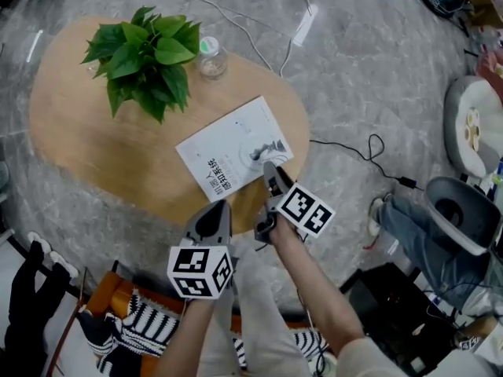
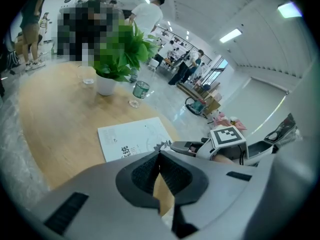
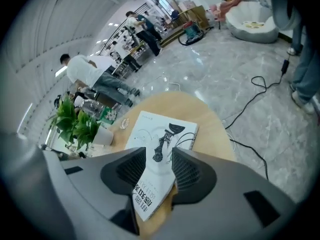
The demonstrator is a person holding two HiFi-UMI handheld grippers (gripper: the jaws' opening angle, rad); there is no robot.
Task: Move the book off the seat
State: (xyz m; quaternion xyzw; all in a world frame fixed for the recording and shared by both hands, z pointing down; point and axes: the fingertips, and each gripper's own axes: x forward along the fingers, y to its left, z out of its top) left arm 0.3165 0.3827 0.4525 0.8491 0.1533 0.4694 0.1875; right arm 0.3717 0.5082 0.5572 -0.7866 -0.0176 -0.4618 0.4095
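Tabletop [image 1: 71,132] of pale wood fills the middle of the head view, and we find the book [image 1: 234,148] lying flat on it at the edge nearest us, not on the orange seat [image 1: 110,289] below, so we judge the move as good as made. The leafy plant [image 1: 145,53] stands well apart at the far side, with a clear bottle [image 1: 211,57] just beside it. The book's long axis runs slantwise, from near-left to far-right. Our right gripper [image 1: 271,170] is plainly the nearer one: it hangs over the book's near long edge, close to the right corner, jaws spread wide with the cover showing between them and neither pad pressing on it. Our left gripper [image 1: 221,207] sits short of the table edge, just beside the book's near corner, its jaws together on nothing. Nothing stands between either gripper and the book; a thin cable [image 1: 369,151] lies on the floor to the right, clear of both.
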